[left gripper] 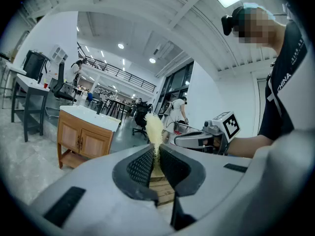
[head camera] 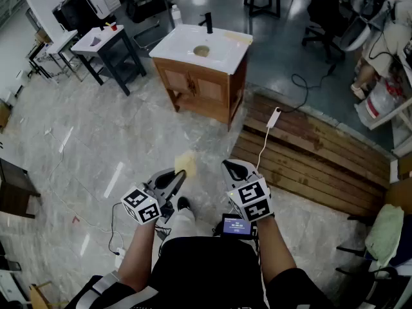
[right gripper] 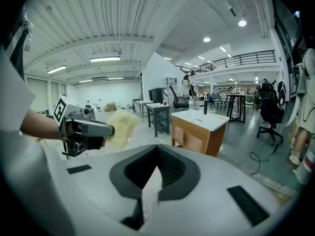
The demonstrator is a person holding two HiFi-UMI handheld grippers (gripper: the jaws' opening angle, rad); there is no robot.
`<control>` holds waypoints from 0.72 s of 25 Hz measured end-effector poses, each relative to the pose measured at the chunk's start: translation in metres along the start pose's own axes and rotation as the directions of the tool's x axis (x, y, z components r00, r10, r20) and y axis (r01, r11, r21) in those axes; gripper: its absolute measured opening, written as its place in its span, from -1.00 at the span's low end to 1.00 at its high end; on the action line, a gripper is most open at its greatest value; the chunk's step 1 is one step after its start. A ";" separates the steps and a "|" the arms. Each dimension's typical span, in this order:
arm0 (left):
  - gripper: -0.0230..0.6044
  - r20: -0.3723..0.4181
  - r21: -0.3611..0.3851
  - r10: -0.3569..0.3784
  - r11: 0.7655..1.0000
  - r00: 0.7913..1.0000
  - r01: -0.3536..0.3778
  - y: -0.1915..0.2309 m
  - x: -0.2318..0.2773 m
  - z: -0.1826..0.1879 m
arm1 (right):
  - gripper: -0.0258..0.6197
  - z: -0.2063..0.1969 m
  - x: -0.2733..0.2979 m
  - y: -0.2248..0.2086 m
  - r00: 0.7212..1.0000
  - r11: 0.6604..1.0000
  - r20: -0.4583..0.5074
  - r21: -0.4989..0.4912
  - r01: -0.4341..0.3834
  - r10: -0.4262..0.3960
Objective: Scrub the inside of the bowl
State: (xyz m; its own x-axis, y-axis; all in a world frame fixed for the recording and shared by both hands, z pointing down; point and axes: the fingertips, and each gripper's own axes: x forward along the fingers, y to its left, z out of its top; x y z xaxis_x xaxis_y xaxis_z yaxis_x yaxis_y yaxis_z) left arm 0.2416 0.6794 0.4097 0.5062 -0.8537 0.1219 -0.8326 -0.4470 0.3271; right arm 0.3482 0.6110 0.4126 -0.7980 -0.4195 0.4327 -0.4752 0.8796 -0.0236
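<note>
Now, nearest the camera: the person stands on pale marble floor (head camera: 96, 140), both forearms forward, one gripper per hand. A small lit screen (head camera: 236, 225) sits just below the right wrist.

Left gripper (head camera: 180, 174): jaws pressed onto the lower edge of a thin yellow sponge (head camera: 186, 164). The sponge stands upright out of the ribbed pads, and its free end rises past the tips. The gripper is roughly level.

Right gripper (head camera: 232, 166): jaws brought fully together, tips meeting, nothing between them. It is tilted down towards the floor. The two grippers are side by side, near each other and not touching.

Middle distance: a wooden plank platform (head camera: 309, 150) lies ahead and to the right. A white cable (head camera: 262, 148) with a white plug block (head camera: 273, 117) runs across it.

Further out: a wooden cabinet (head camera: 199, 85) stands on the floor straight ahead, well apart from both grippers. The white basin (head camera: 183, 44) is set in its top. Its bowl is the shallow hollow in the middle, with a brownish drain (head camera: 201, 51). A black tap (head camera: 207, 23) stands at the back edge.

Far left: dark-legged tables (head camera: 106, 47) with white tops. Office chairs (head camera: 322, 18) stand on the grey floor behind.
</note>
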 end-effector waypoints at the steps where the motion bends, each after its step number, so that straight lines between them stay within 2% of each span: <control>1: -0.85 -0.001 0.000 -0.001 1.000 1.000 0.001 -0.001 0.000 0.001 | -0.89 0.000 -0.001 0.000 1.000 1.000 0.001 0.002 0.001 -0.001; 18: -0.85 0.017 -0.025 0.002 1.000 1.000 -0.001 0.008 -0.005 0.002 | -0.89 0.000 0.004 0.003 1.000 0.999 -0.003 0.024 -0.031 0.031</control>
State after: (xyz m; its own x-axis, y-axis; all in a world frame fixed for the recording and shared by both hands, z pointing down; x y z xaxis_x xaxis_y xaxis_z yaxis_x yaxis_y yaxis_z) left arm 0.2320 0.6798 0.4095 0.5008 -0.8589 0.1068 -0.8275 -0.4389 0.3503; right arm 0.3438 0.6117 0.4145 -0.8113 -0.3917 0.4340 -0.4591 0.8865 -0.0583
